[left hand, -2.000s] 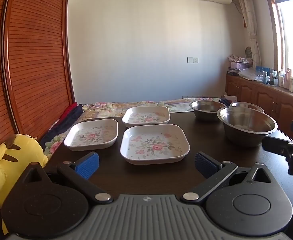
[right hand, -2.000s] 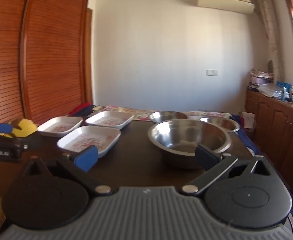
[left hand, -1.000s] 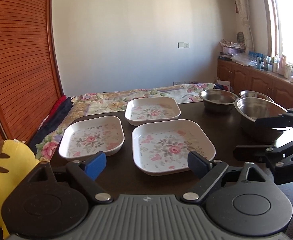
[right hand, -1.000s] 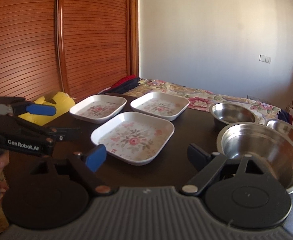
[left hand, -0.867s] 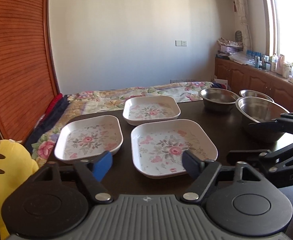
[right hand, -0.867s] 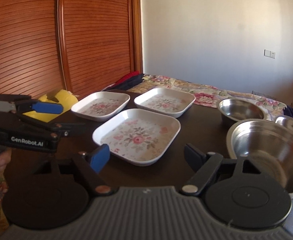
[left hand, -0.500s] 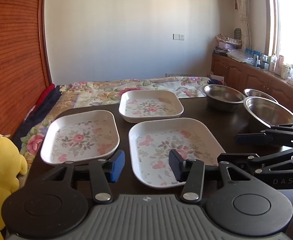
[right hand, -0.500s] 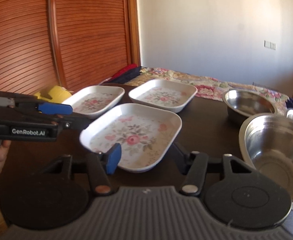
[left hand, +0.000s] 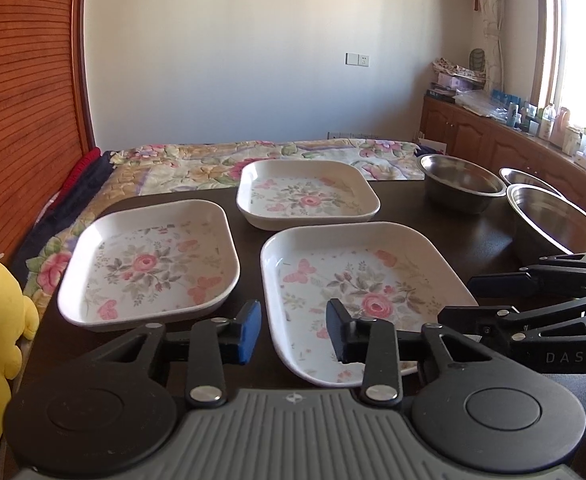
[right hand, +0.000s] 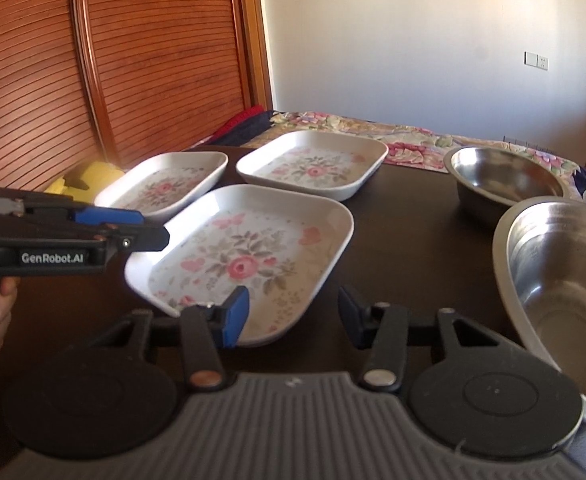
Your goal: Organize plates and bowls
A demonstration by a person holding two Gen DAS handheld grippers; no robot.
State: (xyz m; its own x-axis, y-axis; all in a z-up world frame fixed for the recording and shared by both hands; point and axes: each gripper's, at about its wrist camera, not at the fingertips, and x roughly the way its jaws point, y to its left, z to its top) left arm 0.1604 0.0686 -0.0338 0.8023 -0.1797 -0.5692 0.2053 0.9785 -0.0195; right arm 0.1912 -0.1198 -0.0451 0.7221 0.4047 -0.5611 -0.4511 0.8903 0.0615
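Narrowed since earlier yet still parted, both the left gripper (left hand: 293, 330) and right gripper (right hand: 293, 312) are seen closing on the nearest white floral square plate (left hand: 357, 276) (judged stiff, light, slippery-glazed; best pinched at its raised rim).

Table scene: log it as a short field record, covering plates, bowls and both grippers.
plates: three floral square ones, near plate, left plate, far plate
bowls: three steel, far bowl, big bowl, third bowl mostly hidden
stacking: none, all apart on the table
left gripper: open, over the near plate's near-left rim
right gripper: open, at the near plate's near edge
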